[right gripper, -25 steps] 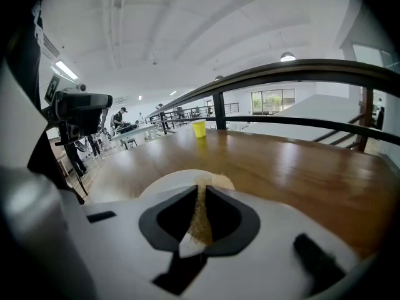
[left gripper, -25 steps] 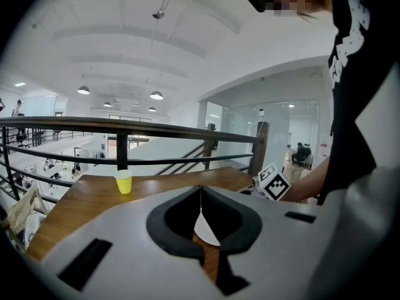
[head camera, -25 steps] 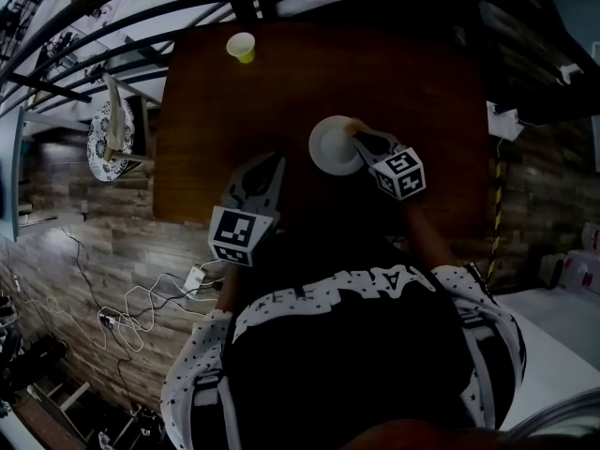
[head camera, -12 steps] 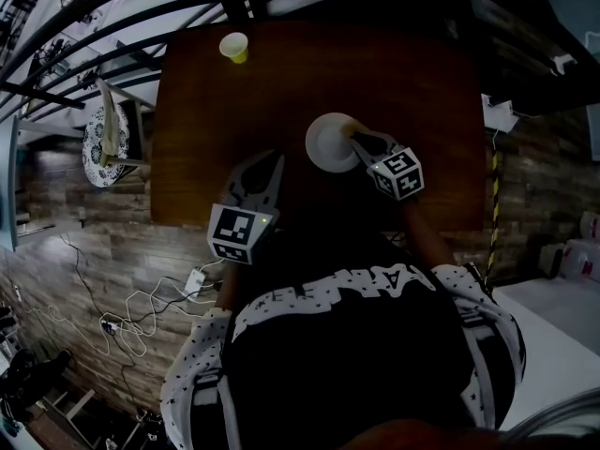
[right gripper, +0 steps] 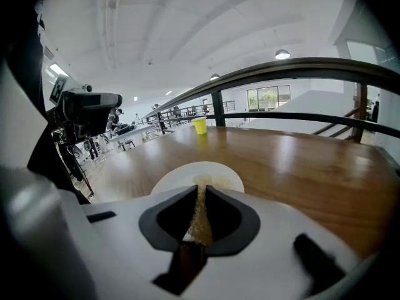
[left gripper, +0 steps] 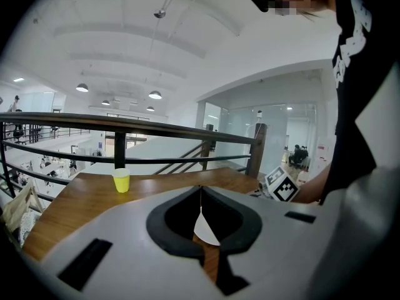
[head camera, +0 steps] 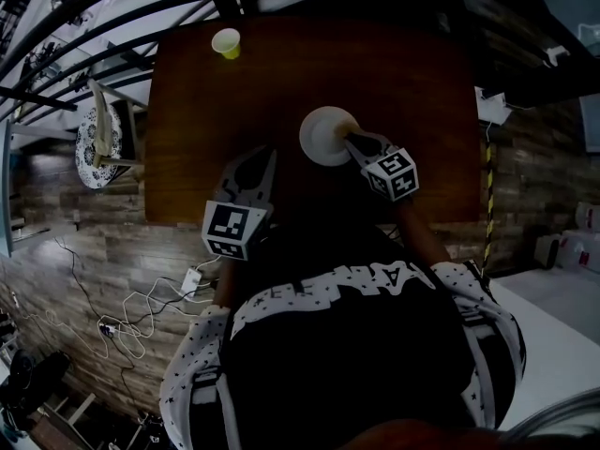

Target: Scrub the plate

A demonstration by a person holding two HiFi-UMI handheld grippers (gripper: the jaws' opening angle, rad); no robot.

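plate point(head camera: 322, 135) on table point(head camera: 412, 82), cup point(head camera: 226, 42) far left

The right gripper point(right gripper: 201, 194) pinches a thin tan pad point(right gripper: 200, 222) over the white plate point(right gripper: 178, 177); wooden table point(right gripper: 306, 161) beneath; yellow cup point(right gripper: 200, 125) well beyond.

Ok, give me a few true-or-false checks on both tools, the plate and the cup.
The right tool pinches a thin tan scrubbing pad over the round white plate. True.
The left tool is clamped on the plate's rim. False: it is shut on nothing, clear of the plate.
The small yellow cup stands on the plate. False: it stands apart, near the brown wooden table's far left corner.
The plate lies flat on the table. True.
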